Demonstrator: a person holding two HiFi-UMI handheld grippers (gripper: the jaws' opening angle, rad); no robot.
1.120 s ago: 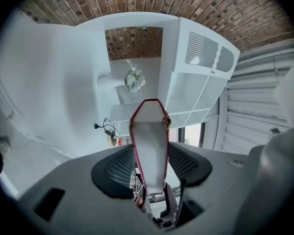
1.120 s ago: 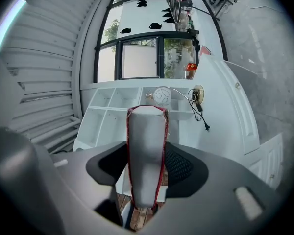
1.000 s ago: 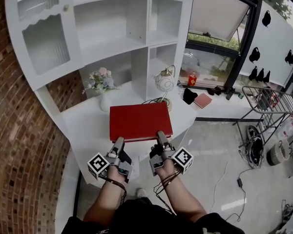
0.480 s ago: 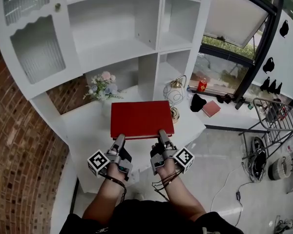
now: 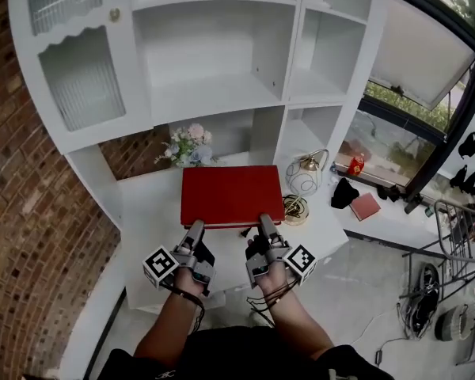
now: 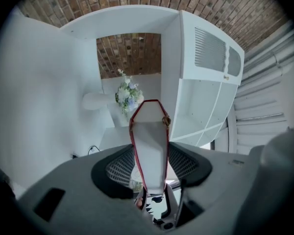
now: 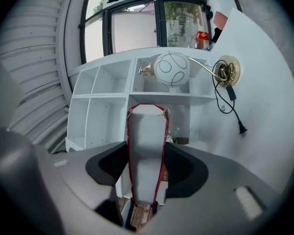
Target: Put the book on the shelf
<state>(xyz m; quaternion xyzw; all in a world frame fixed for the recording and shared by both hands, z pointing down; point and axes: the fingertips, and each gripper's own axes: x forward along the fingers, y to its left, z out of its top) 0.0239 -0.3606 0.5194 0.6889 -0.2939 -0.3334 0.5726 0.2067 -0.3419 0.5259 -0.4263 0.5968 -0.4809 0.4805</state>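
Observation:
A red hardcover book [image 5: 232,195] is held flat above the white desk [image 5: 146,212], in front of the white shelf unit [image 5: 214,93]. My left gripper [image 5: 196,229] is shut on the left part of the book's near edge. My right gripper [image 5: 265,223] is shut on the right part of that edge. In the left gripper view the book [image 6: 149,141] shows edge-on, white pages between red covers, clamped by the left gripper [image 6: 152,166]. The right gripper view shows the same book [image 7: 147,151] gripped by the right gripper [image 7: 147,169], facing open shelf compartments [image 7: 105,99].
A vase of flowers [image 5: 188,145] stands at the back of the desk. To the book's right a globe lamp [image 5: 301,179] rises from a brass base [image 5: 295,210]. A red can [image 5: 355,165] and a small pink book [image 5: 366,206] lie on the window sill. A brick wall [image 5: 32,212] runs along the left.
The book, still held by both grippers, has moved up and toward the shelf unit. It now sits beside the lamp and closer to the flowers. The head view has swung.

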